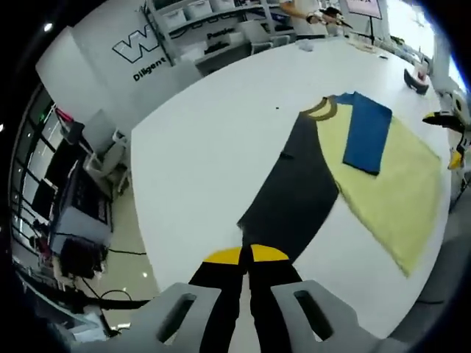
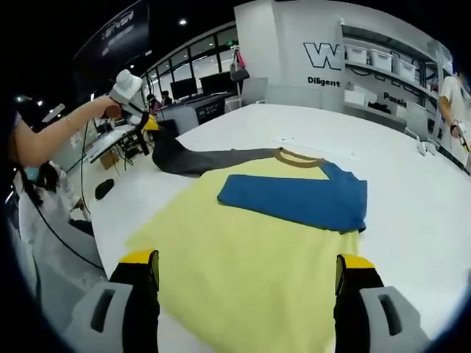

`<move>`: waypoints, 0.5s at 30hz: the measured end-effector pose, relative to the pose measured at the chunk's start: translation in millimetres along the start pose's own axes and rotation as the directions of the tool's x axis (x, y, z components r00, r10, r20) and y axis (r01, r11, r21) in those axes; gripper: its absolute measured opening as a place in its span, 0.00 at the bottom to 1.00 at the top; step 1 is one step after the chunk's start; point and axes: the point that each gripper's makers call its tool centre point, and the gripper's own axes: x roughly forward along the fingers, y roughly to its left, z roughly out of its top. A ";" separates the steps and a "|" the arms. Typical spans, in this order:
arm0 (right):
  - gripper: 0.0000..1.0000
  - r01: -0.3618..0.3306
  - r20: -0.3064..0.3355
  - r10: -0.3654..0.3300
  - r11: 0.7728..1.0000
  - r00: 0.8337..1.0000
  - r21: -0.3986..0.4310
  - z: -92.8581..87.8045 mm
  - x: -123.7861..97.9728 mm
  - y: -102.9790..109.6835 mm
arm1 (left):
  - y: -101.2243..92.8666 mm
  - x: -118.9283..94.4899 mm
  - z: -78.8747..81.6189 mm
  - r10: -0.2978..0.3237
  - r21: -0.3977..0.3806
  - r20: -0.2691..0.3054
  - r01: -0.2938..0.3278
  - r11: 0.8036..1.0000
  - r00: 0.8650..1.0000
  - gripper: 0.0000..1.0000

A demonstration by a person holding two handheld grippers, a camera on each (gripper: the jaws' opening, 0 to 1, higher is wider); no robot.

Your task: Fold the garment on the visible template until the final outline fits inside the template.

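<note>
A yellow T-shirt [image 2: 250, 250] lies flat on the white table [image 2: 412, 213], its brown collar [image 2: 298, 157] at the far side. Its blue sleeve [image 2: 302, 198] is folded across the chest. The dark grey sleeve [image 1: 294, 191] stretches out straight, and my left gripper [image 1: 246, 255] is shut on its end. In the right gripper view that left gripper [image 2: 151, 126] lifts the grey sleeve [image 2: 213, 159] slightly off the table, held by a person's gloved hand. My right gripper [image 2: 248, 273] hovers open over the shirt's near hem, with nothing between its jaws.
The table edge [image 1: 140, 220] runs close to the sleeve end, with chairs [image 1: 103, 151] and desks on the floor beyond. Shelves with bins [image 2: 383, 62] line the back wall. A person [image 2: 455, 103] stands at the table's far end. A small black object [image 1: 416, 81] lies near the far edge.
</note>
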 end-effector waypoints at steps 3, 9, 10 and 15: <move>0.99 -0.002 -0.004 0.002 1.000 1.000 0.003 -1.5 -1.7 -1.0 | -21.8 0.3 29.1 -0.049 0.033 0.045 0.048 0.998 0.998 0.04; 0.99 -0.004 0.000 0.004 1.000 1.000 0.010 -2.9 -4.1 -2.4 | -59.7 6.8 60.0 -0.122 0.111 0.058 0.115 0.987 0.991 0.04; 0.99 -0.005 0.000 0.005 1.000 1.000 0.012 -3.4 -4.5 -2.5 | -68.3 8.3 66.6 -0.133 0.134 0.057 0.124 0.983 0.990 0.04; 0.99 0.000 0.004 0.000 1.000 1.000 0.016 -4.5 -5.8 -3.9 | -93.9 14.0 93.0 -0.165 0.167 0.063 0.152 0.974 0.984 0.04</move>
